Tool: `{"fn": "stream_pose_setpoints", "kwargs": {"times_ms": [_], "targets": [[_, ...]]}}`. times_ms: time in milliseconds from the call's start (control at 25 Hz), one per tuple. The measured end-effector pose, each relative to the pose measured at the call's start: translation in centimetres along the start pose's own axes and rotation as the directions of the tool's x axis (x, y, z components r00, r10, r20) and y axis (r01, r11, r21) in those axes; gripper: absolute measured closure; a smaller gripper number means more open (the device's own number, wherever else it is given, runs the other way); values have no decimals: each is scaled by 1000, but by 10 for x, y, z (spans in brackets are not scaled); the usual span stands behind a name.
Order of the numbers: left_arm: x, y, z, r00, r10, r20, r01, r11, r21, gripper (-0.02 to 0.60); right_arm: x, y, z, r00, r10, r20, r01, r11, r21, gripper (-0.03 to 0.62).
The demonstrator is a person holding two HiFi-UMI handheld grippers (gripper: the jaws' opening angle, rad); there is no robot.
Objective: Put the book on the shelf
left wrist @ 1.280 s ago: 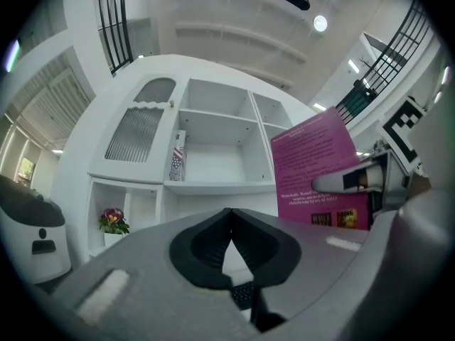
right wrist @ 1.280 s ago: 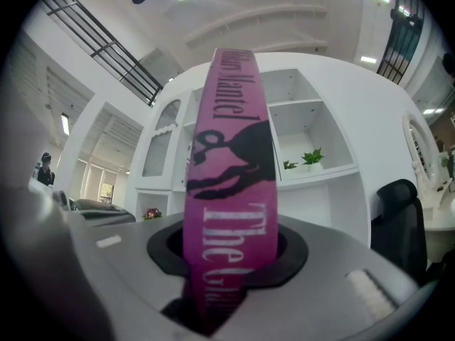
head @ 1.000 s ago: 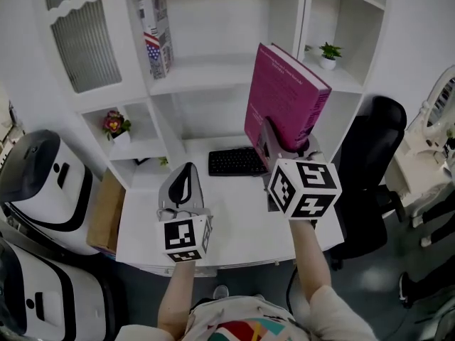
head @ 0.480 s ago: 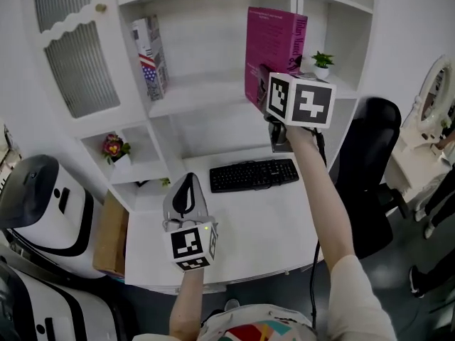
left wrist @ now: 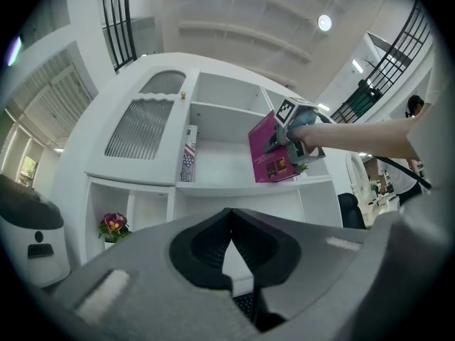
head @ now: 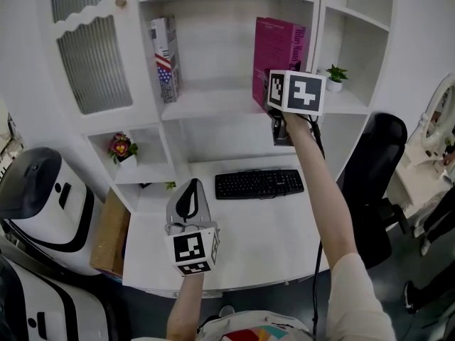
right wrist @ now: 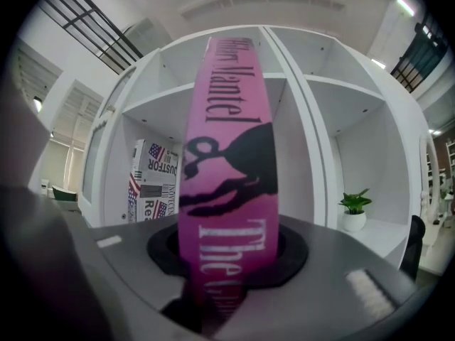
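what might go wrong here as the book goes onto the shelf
The right gripper grips the pink book only low on its spine, so it may tip once let go on the shelf. It also sits close to the white divider and could knock its edge.

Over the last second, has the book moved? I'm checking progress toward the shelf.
Yes. The book rose from just above the keyboard up to the shelf, well clear of the keyboard.
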State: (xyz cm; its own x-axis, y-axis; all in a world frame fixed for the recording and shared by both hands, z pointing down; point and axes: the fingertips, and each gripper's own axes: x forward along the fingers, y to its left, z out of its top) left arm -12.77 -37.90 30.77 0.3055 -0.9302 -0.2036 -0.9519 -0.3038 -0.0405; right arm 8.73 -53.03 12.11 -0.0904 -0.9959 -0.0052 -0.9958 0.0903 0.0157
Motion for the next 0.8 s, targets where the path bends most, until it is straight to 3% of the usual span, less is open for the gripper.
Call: {"fn": "stream_pose_setpoints", "kwargs": {"times_ms": [800], "targets": [[5, 31, -45, 994, 47, -96, -48, 999, -2, 583, 104, -4, 0, 996, -84, -13, 84, 996, -15, 450]]}}
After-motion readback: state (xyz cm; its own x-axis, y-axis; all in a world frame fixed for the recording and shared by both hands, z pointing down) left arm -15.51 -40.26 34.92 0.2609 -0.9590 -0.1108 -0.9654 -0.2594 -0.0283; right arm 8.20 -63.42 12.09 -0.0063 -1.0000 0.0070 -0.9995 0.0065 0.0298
